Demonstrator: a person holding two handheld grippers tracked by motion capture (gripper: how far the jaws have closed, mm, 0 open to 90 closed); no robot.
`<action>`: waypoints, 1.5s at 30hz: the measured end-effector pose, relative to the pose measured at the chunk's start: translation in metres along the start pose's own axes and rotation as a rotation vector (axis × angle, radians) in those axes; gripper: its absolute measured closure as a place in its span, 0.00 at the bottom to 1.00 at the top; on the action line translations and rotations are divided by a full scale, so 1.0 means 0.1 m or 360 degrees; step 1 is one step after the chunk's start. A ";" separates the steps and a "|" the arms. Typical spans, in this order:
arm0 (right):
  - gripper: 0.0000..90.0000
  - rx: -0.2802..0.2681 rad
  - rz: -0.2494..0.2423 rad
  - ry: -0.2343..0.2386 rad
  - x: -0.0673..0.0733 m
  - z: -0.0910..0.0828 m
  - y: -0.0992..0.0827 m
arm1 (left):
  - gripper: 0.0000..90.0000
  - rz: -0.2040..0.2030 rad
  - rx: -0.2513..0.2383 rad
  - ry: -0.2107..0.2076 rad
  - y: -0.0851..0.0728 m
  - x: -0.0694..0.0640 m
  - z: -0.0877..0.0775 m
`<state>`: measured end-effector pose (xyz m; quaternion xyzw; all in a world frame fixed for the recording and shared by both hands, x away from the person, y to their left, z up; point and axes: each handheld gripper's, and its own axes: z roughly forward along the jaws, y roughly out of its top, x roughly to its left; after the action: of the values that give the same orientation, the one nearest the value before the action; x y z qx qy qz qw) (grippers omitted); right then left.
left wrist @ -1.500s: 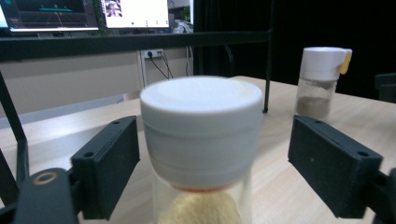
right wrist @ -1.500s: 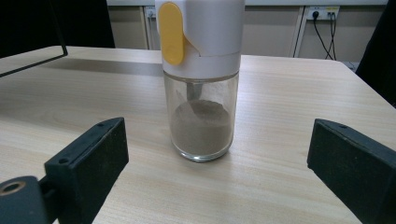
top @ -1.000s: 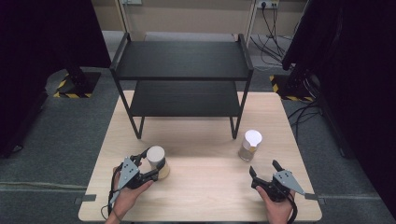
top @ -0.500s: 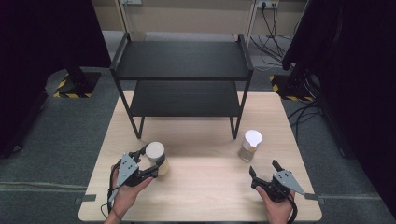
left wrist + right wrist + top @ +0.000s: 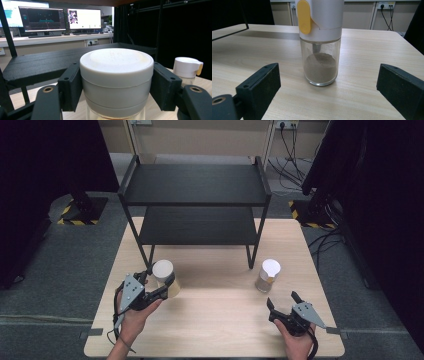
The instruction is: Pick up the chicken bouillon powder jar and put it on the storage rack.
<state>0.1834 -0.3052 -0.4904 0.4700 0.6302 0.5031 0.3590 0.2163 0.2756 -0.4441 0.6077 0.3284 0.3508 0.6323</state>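
A glass jar with a wide white lid (image 5: pixel 162 269) is clamped between the jaws of my left gripper (image 5: pixel 159 281), held a little above the table at its front left. In the left gripper view both black pads press the lid's sides (image 5: pixel 116 75). A second jar (image 5: pixel 267 275), with a white cap, a yellow tab and brown powder inside, stands on the table at the right. My right gripper (image 5: pixel 283 299) rests just in front of it, open. In the right gripper view this jar (image 5: pixel 320 50) stands beyond the spread jaws, not between them.
A black two-tier metal shelf (image 5: pixel 195 185) stands on the far half of the wooden table (image 5: pixel 215 320); its lower tier (image 5: pixel 50 65) lies just behind the held jar. Monitors and a desk sit beyond. Dark curtains and cables surround the table.
My left gripper has risen with the white-lidded jar, which now sits higher and slightly nearer the shelf leg. The right gripper and the second jar have stayed put.
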 end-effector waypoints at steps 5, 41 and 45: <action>0.06 0.0001 0.0000 0.0000 0.00 0.00 0.00 | 0.38 0.0008 -0.0002 0.0013 0.06 -0.02 0.02; 0.06 0.0003 0.0004 -0.0003 0.00 0.01 0.00 | 0.38 0.0042 -0.0157 0.0143 0.68 -0.05 0.21; 0.06 0.0002 0.0006 -0.0003 0.00 0.01 0.00 | 0.38 0.0044 -0.0172 0.0159 0.74 -0.06 0.23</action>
<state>0.1839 -0.3047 -0.4902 0.4719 0.6293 0.5029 0.3582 0.2294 0.2594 -0.3696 0.5590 0.3316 0.4066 0.6421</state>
